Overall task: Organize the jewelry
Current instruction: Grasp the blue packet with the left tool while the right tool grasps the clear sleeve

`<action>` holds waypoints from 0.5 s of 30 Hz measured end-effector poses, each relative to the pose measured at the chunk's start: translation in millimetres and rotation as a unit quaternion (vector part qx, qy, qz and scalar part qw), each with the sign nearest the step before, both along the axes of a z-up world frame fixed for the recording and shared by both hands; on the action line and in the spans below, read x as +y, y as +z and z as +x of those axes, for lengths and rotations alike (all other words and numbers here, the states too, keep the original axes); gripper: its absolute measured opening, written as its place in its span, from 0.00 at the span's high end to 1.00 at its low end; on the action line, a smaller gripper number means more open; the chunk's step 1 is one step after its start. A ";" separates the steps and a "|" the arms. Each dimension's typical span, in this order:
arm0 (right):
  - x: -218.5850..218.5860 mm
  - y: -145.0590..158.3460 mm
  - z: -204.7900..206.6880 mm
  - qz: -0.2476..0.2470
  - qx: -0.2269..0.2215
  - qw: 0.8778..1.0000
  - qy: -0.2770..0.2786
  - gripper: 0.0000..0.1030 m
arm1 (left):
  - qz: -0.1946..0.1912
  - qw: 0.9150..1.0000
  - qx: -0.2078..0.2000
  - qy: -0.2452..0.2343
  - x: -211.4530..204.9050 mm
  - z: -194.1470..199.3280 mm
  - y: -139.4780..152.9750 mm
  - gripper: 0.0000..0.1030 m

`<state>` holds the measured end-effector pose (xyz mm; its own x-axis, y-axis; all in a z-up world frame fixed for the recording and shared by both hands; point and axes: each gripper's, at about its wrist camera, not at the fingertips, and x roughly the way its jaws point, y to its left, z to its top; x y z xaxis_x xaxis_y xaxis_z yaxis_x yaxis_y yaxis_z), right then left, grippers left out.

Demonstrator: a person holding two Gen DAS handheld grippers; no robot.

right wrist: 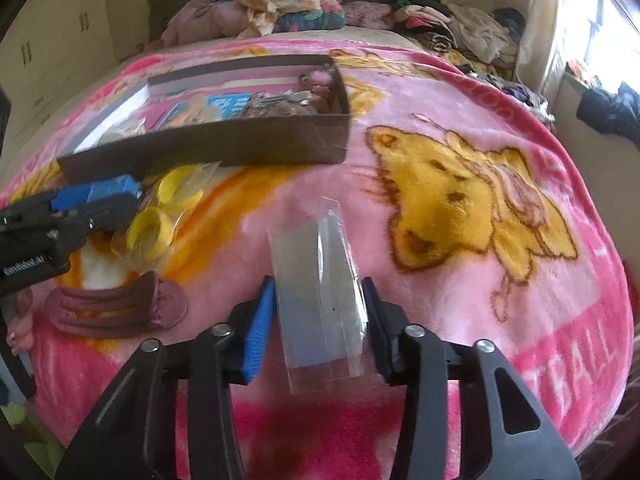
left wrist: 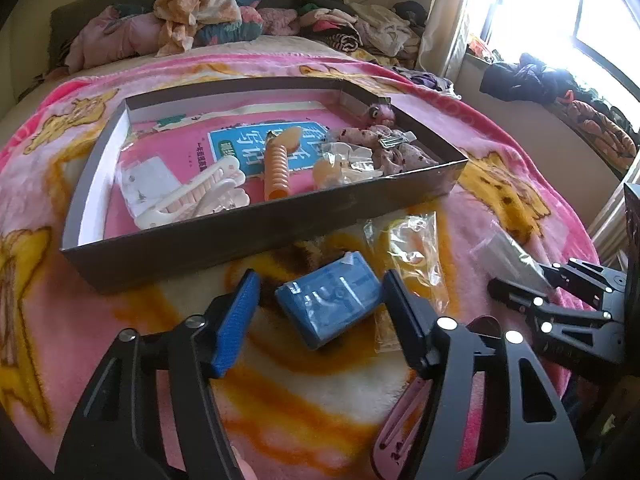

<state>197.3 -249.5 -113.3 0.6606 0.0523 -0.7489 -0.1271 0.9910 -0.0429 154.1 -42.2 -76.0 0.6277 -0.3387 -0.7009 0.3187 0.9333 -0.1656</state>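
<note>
A dark shallow box [left wrist: 240,236] lies on the pink blanket and holds hair clips, a comb and an orange spiral clip [left wrist: 278,168]. My left gripper [left wrist: 320,312] is open, its jaws on either side of a small blue box [left wrist: 330,300] on the blanket. My right gripper [right wrist: 320,320] is shut on a clear plastic packet [right wrist: 320,292], with both pads against its sides. The right gripper also shows in the left wrist view [left wrist: 516,288]. A clear bag of yellow rings [right wrist: 160,216] lies beside the blue box [right wrist: 108,190].
A mauve hair claw [right wrist: 116,308] lies on the blanket at front left; it also shows in the left wrist view [left wrist: 400,420]. Piled clothes and pillows [left wrist: 200,12] fill the far end of the bed. A window sill with clothes [left wrist: 560,88] is at right.
</note>
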 end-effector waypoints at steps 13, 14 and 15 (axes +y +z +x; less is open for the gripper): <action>-18.1 18.0 -7.4 0.059 -0.039 0.997 -0.018 0.68 | 0.007 1.000 -0.018 -0.003 -0.9 -8.1 7.1 0.57; -18.0 19.1 -7.8 0.058 -0.040 0.997 -0.020 0.68 | 0.006 1.000 -0.018 -0.002 0.1 -8.2 8.3 0.57; -17.5 19.9 -8.4 0.059 -0.041 0.997 -0.020 0.68 | 0.003 1.000 -0.019 0.000 1.7 -8.9 9.9 0.57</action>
<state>188.9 -267.0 -93.4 0.7224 0.1095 -0.6827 -0.0890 0.9939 0.0653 145.2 -40.5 -66.1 0.6537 -0.3349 -0.6786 0.3245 0.9342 -0.1484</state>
